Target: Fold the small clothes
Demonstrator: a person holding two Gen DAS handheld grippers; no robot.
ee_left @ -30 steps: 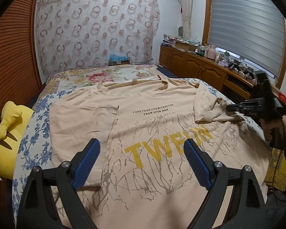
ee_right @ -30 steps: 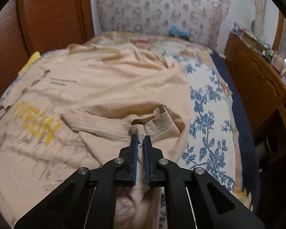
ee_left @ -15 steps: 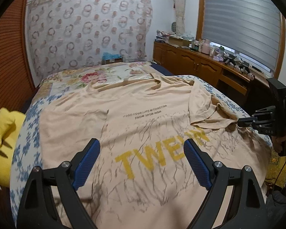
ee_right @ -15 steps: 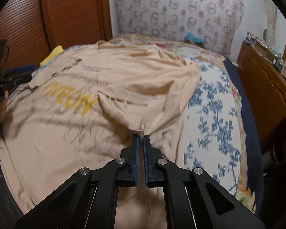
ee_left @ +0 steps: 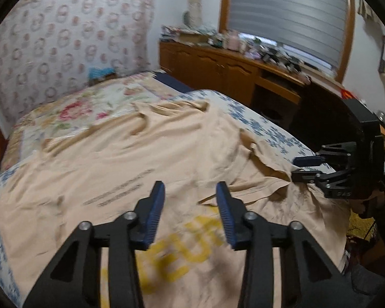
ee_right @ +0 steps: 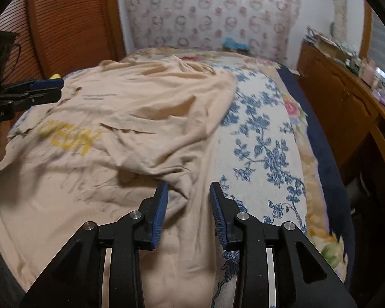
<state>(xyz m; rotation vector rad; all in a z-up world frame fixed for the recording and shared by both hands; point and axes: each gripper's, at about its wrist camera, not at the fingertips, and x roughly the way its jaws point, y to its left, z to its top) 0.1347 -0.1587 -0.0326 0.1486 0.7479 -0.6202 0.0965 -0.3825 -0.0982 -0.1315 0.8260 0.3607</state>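
A beige T-shirt (ee_left: 166, 154) with yellow letters lies face up across the bed, wrinkled, its right sleeve (ee_right: 151, 148) folded in over the body. My left gripper (ee_left: 190, 205) hovers over the shirt's chest; its jaws are closing with nothing between them. It shows at the left edge of the right wrist view as the left gripper (ee_right: 47, 89). My right gripper (ee_right: 188, 192) is over the shirt's right side. Its jaws are opening, and the cloth lies loose between the pads, not pinched. In the left wrist view the right gripper (ee_left: 305, 166) sits just off the sleeve's tip.
The bed carries a blue-flowered quilt (ee_right: 264, 141), bare to the right of the shirt. A wooden cabinet (ee_left: 231, 66) with clutter on top runs along the right wall under the window. A yellow plush toy (ee_right: 55, 76) and a ribbed wooden panel (ee_right: 64, 25) lie to the left.
My right gripper has let go of the sleeve and its jaws have parted. My left gripper has swung right across the shirt, and its jaws have narrowed.
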